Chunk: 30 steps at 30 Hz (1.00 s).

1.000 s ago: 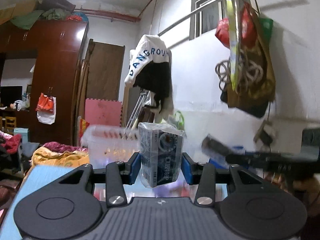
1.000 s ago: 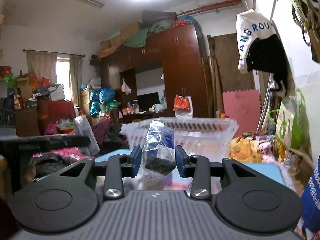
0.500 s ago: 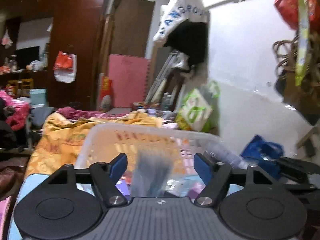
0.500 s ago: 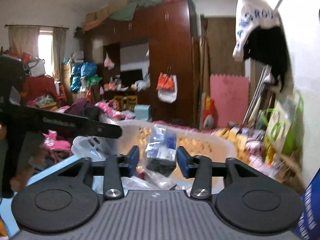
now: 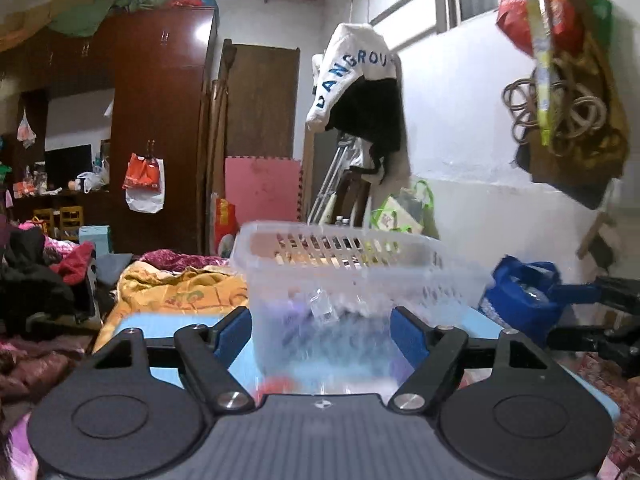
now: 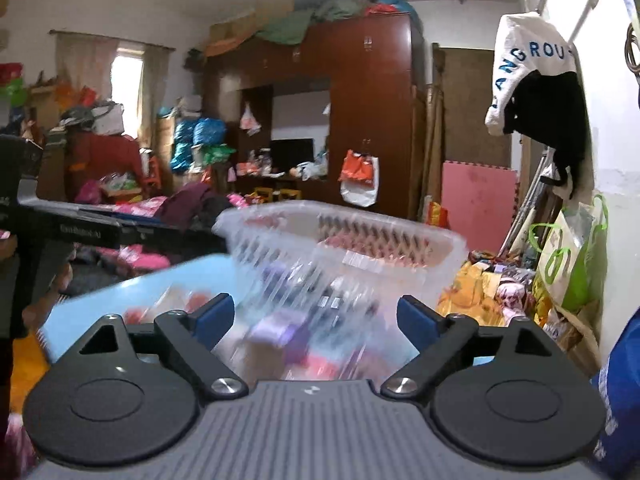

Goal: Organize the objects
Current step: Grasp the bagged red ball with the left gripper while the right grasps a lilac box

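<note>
A clear plastic basket (image 5: 340, 236) with slotted walls stands on the light blue table (image 5: 160, 326), just ahead of both grippers. My left gripper (image 5: 320, 326) has its blue pads wide apart and still opening. No pack is between them; only the basket's near wall shows in the gap. Blurred wrapped packs (image 5: 320, 308) lie inside the basket. My right gripper (image 6: 316, 314) is also spreading its jaws, with nothing held, in front of the same basket (image 6: 448, 252). Blurred purple and red packs (image 6: 280, 328) show through its wall.
A blue bag (image 5: 520, 304) sits right of the basket, and a yellow blanket (image 5: 180, 288) lies to its left. A green and white bag (image 6: 568, 264) leans on the right wall. The table's edge (image 6: 132, 296) runs left. Clothes and a dark wardrobe (image 6: 372, 120) fill the background.
A second ago each gripper was shut on a wrapped pack above the basket. Both have opened, the packs have left the jaws, and both views swung down and back.
</note>
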Each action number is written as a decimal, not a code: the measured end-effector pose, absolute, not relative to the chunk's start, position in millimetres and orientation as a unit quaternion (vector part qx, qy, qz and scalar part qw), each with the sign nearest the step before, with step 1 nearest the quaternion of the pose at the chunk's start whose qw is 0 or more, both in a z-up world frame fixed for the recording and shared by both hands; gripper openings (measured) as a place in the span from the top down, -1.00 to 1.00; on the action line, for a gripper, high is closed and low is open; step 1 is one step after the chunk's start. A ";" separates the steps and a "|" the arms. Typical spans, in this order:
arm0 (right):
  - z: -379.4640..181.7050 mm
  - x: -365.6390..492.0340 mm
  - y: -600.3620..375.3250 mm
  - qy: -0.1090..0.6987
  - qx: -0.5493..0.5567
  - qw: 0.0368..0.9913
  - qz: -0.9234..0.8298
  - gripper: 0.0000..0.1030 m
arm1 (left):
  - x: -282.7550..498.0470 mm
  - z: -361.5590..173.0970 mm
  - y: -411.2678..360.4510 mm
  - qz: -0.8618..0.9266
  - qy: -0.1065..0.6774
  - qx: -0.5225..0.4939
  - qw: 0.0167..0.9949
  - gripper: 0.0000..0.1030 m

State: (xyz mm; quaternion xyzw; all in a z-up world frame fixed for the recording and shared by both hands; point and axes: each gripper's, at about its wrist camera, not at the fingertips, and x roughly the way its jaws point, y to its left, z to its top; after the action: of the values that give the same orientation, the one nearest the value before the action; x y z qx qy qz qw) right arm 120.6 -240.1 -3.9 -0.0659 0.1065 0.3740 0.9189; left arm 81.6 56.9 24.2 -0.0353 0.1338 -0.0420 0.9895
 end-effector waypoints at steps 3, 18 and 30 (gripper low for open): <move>-28.2 107.2 -244.7 0.127 -0.047 0.910 0.393 -0.78 | 58.8 4.6 57.8 -0.026 0.130 -0.031 0.991 -0.58; -77.3 112.6 -247.2 0.199 0.039 0.882 0.426 -0.27 | 54.6 -37.2 64.8 0.002 0.197 -0.004 0.980 -0.59; -87.8 119.8 -260.2 0.215 0.112 0.865 0.439 0.07 | 61.7 -50.7 56.4 -0.005 0.227 -0.002 0.974 -0.59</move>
State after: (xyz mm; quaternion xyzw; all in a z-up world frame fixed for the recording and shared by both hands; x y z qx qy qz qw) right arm 119.8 -260.2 -87.8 0.1119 0.2154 0.4395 0.8649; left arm 61.7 56.4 -50.7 -0.0018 0.2270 -0.0048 0.9739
